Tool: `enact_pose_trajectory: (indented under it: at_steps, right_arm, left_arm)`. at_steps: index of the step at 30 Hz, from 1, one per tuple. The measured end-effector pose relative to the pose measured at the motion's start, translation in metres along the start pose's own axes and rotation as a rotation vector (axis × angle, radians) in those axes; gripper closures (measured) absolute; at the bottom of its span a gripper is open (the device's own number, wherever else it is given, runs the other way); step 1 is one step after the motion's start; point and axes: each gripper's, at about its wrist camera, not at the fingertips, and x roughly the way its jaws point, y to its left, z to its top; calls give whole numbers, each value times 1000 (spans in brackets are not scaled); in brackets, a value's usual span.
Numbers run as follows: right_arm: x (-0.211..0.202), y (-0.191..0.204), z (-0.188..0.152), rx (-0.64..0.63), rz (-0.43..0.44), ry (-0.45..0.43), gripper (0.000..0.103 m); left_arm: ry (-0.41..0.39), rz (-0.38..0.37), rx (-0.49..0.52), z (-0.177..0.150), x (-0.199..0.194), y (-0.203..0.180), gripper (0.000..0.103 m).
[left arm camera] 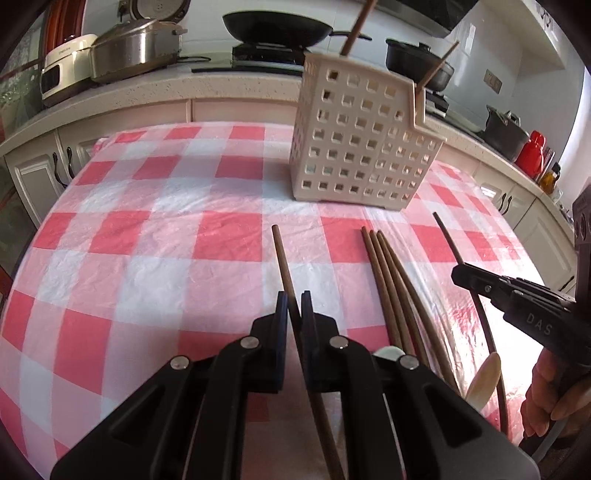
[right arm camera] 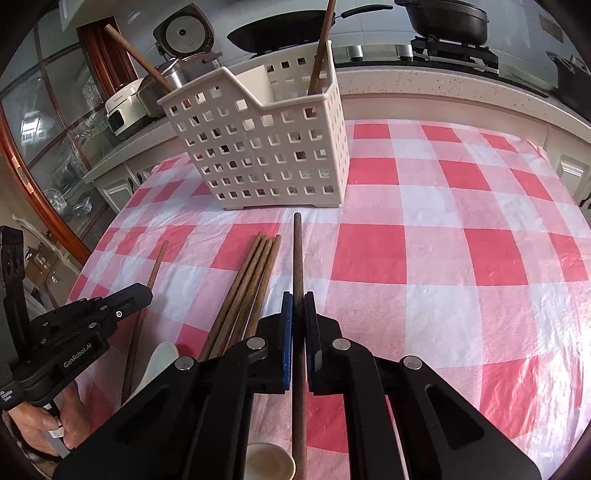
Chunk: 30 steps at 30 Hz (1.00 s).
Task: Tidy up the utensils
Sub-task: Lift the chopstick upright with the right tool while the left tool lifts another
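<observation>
A white perforated utensil basket (left arm camera: pixel 354 144) (right arm camera: pixel 266 147) stands on the checked tablecloth, with two brown chopsticks (right arm camera: pixel 321 48) upright in it. My left gripper (left arm camera: pixel 294 301) is shut on one brown chopstick (left arm camera: pixel 282 258) that points toward the basket. My right gripper (right arm camera: pixel 298 301) is shut on a darker chopstick (right arm camera: pixel 297 251), also pointing at the basket. A bundle of several brown chopsticks (left arm camera: pixel 388 280) (right arm camera: pixel 251 284) lies on the cloth between the two grippers. A white spoon (left arm camera: pixel 484 380) (right arm camera: pixel 159 363) lies near the bundle's near end.
The red-and-white checked tablecloth (right arm camera: pixel 443 258) covers the table. A kitchen counter (left arm camera: pixel 166 88) behind holds a steel pot (left arm camera: pixel 136 48), a black wok (left arm camera: pixel 277 26) and a rice cooker. A small white cup (right arm camera: pixel 269 461) sits below my right gripper.
</observation>
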Motion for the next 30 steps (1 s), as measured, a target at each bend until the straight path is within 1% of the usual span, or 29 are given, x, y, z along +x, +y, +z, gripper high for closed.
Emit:
enact_pose_trajectory:
  at_steps: [5,12,15,18,25,30]
  right_arm:
    - [-31,3,3,-11,-10,-88,96]
    - [-74,7,2,-28,-14,-192,96]
    - [-87,8,0,-31,-13,-219,96]
    - [-98,13,-2,-46,-13,-244,96]
    - [-128,33,-8,-113,-19,-322,96]
    - [-145,47,-11,-147,-20,-354,96]
  left_arm:
    - [-86,12,5,5,-28,3,96]
    - [-234,36,38,4,-71,-2,96]
    - [-288,49,56,3,-88,-6,97]
    - [-322,55,67,1,-100,-9,97]
    - [-437,72,110,-7,-140,-19,97]
    - [-487,76,140,-12,-160,-27,97]
